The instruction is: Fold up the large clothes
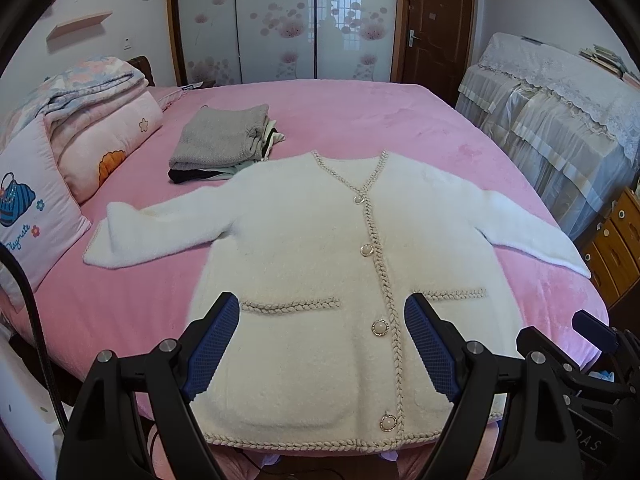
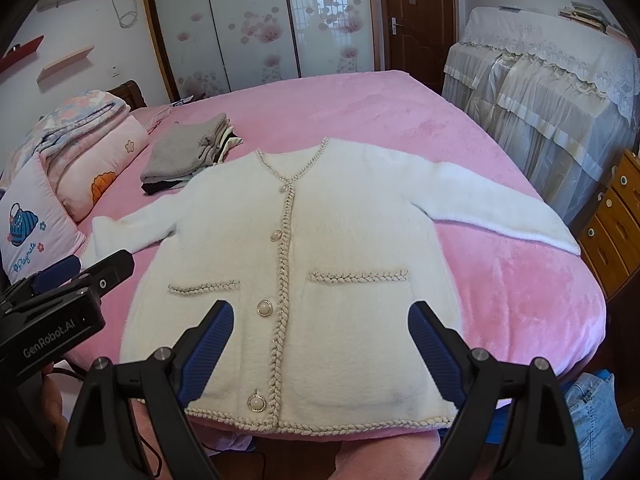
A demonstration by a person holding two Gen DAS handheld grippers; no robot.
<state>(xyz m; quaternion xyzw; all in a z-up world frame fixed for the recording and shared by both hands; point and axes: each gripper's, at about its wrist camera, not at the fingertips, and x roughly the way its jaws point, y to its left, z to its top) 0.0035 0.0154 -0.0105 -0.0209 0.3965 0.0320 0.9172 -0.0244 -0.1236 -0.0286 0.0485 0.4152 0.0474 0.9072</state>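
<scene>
Cardigan [image 1: 320,264], white and buttoned, lies spread flat on the pink bed [image 1: 360,120], sleeves out ready for folding, while left tool [image 1: 322,344] and right tool [image 2: 320,344] hover above its hem, gaping, empty.

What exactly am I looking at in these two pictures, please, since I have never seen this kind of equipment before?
No robot here: a person holds a two-finger gripper in each hand, each with a fisheye camera looking along its fingers. One picture is from the left gripper, the other from the right gripper; the blue-padded prongs at the bottom are their fingers. Both are open and hold nothing. The left one also shows at the left edge of the right view. On the pink bed a white cardigan lies flat, buttoned, sleeves spread. Behind it sit a stack of folded clothes, and pillows to the left.
</scene>
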